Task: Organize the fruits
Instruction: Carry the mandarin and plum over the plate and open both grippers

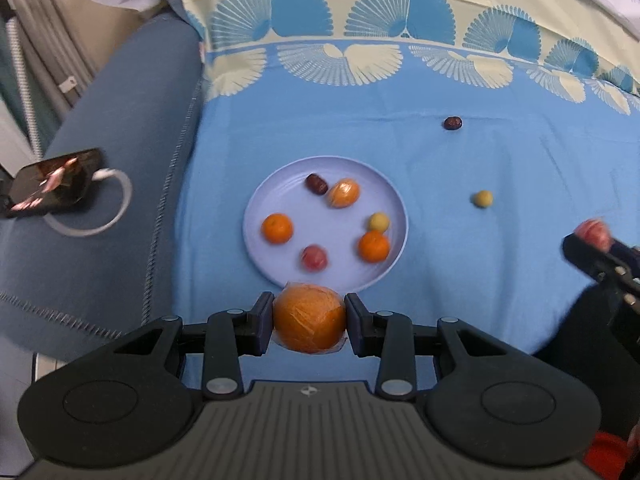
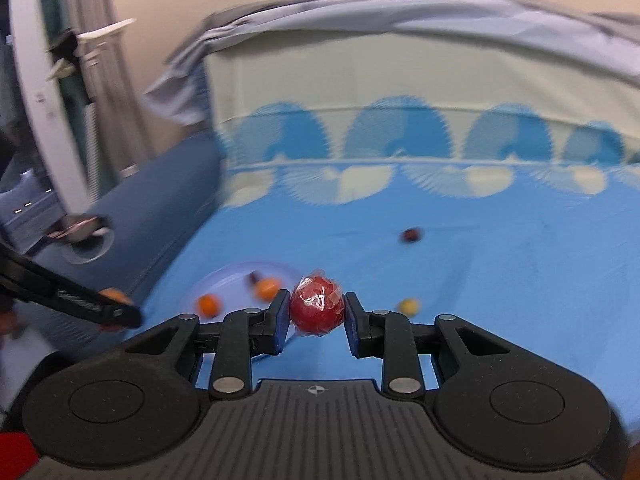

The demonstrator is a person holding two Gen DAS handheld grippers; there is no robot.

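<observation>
My left gripper is shut on a plastic-wrapped orange, just in front of the near rim of a lavender plate. The plate holds several fruits: oranges, a red fruit, a yellow one and a dark date. My right gripper is shut on a wrapped red fruit, held above the blue cloth to the right of the plate; it also shows in the left wrist view. A yellow fruit and a dark date lie loose on the cloth.
A phone with a white cable lies on the dark blue sofa arm at the left. A patterned blue and cream cloth covers the seat and the backrest behind it. The right wrist view is blurred.
</observation>
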